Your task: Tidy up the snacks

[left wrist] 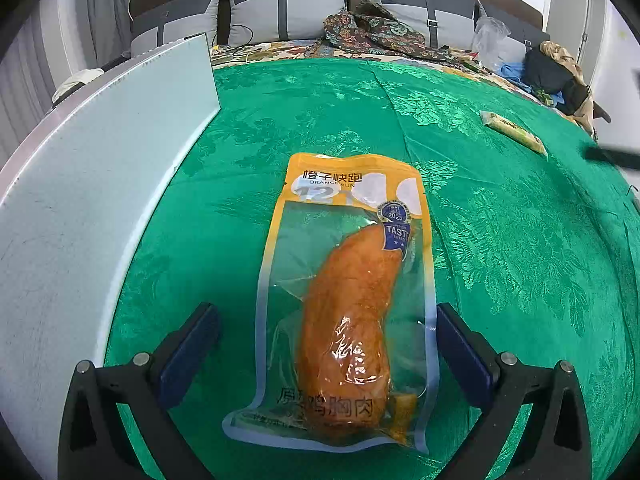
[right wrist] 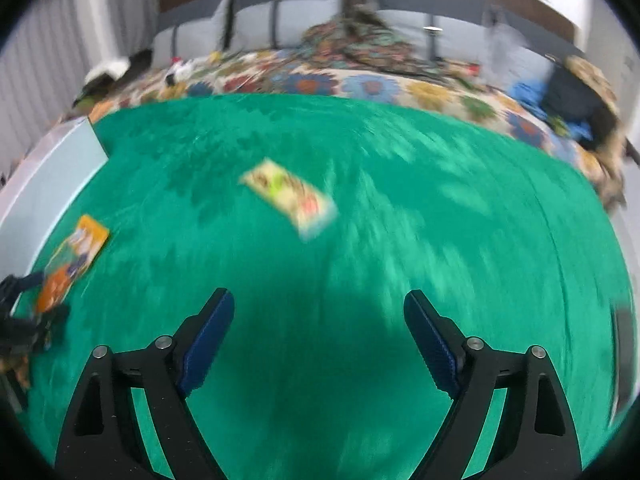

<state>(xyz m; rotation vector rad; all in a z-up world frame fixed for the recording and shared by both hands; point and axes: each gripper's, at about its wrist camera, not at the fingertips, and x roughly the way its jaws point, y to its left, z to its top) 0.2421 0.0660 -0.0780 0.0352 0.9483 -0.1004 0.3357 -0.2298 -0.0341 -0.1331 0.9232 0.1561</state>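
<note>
An orange chicken-breast snack pouch [left wrist: 348, 300] lies flat on the green cloth [left wrist: 500, 240], its near end between the fingers of my open left gripper [left wrist: 328, 344], which does not touch it. The pouch also shows at the left of the blurred right wrist view [right wrist: 74, 260], with the left gripper [right wrist: 24, 320] at its near end. A pale yellow snack bar [left wrist: 514, 132] lies far right; in the right wrist view it [right wrist: 290, 200] lies ahead of my open, empty right gripper [right wrist: 320, 340], well short of it.
A white box or board [left wrist: 92, 184] stands along the left edge of the cloth and shows in the right wrist view [right wrist: 52, 168]. Behind the cloth are a flowered bedspread [right wrist: 360, 84], grey pillows [left wrist: 288, 8], rumpled clothes [left wrist: 384, 32] and a dark bag [left wrist: 552, 68].
</note>
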